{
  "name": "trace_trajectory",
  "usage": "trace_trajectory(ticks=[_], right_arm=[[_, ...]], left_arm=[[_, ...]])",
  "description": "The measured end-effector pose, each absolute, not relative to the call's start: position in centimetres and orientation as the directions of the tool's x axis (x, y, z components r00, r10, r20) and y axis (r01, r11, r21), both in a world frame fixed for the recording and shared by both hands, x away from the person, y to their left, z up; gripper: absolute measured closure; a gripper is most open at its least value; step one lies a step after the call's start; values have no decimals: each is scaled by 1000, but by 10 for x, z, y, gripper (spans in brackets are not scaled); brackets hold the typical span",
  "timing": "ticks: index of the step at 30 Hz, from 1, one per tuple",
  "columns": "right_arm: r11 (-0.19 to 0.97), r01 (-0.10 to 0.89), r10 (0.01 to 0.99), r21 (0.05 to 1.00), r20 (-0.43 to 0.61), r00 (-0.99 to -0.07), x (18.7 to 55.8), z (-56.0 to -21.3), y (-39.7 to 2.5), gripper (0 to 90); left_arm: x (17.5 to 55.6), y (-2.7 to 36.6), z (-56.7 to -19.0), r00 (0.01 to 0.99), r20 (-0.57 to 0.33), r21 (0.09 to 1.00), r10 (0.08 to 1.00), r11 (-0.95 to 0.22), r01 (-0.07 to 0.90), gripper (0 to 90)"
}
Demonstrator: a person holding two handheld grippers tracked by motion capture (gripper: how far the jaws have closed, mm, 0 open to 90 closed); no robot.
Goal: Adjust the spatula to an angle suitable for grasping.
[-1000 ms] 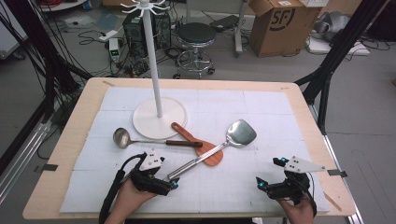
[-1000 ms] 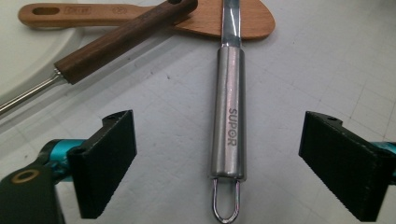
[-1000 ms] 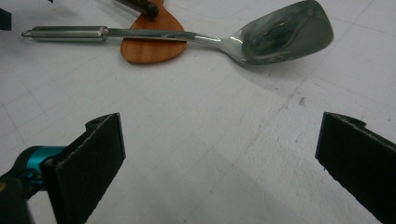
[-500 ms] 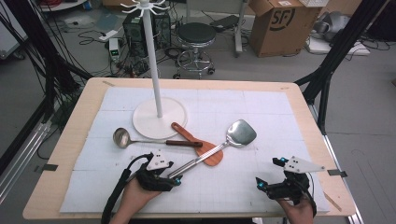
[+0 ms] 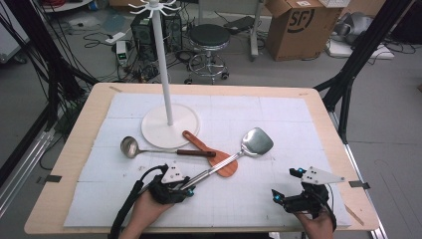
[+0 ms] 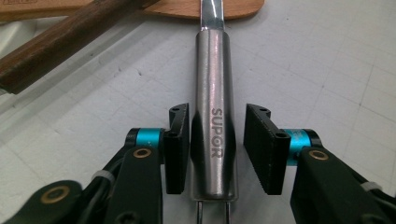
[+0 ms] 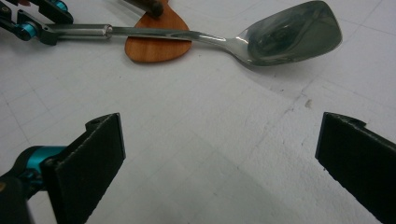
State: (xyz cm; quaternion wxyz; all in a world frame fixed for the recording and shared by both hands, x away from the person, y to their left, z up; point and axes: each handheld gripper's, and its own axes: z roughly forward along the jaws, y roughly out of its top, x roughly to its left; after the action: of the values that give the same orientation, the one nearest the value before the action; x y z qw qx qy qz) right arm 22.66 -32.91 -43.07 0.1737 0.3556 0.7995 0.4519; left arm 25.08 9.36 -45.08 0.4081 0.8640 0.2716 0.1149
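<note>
We have our left gripper (image 6: 212, 149) straddling the butt end of the steel spatula's handle (image 6: 214, 116), and that alignment decides the coming grasp. In the left gripper view the handle runs straight up the middle, its long axis parallel to the jaws and pointing directly away from us, with the engraved lettering sitting right in the gap. The jaws stand part-closed: the left one looks to be at or just off the metal, while a clear sliver of mat shows between the handle and the right one, so we judge the grip not yet made. From the high view the steel spatula (image 5: 234, 157) lies on the white mat (image 5: 298, 119) on a diagonal, handle end near our left gripper (image 5: 186, 189) at the front of the table, blade (image 5: 257, 141) away toward the centre-right. Its shaft crosses over the wooden spatula (image 5: 209, 153), whose blade tip shows just beyond the handle in the left gripper view; the ladle (image 5: 149, 149) lies beside that, near the base of the white rack (image 5: 169, 130). Our right gripper (image 5: 298, 198) rests well apart at the front right, jaws spread wide with nothing between them, looking along the mat toward the blade (image 7: 289, 32). The left is plainly the nearer hand, and since the jaws already flank the handle, we reckon closing squarely across its width is all that remains.
</note>
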Motion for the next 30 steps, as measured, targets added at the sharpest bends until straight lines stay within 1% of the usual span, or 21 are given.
trace_trajectory(ticks=[5,19,25,30], right_arm=[[346,409,722,845,39,-691,227,-431,-328,5],[358,408,693,840,54,-719,229,-431,-321,6],[352,406,679,843,69,-731,230,-428,-317,6],[368,400,651,840,75,-755,235,-425,-308,8]], left_arm=[[251,94,-451,825,-17,769,564,-520,371,673],[251,95,-449,836,-34,776,548,-513,368,679],[251,98,-446,841,-62,792,538,-486,370,680],[251,97,-443,845,-51,790,532,-496,360,680]])
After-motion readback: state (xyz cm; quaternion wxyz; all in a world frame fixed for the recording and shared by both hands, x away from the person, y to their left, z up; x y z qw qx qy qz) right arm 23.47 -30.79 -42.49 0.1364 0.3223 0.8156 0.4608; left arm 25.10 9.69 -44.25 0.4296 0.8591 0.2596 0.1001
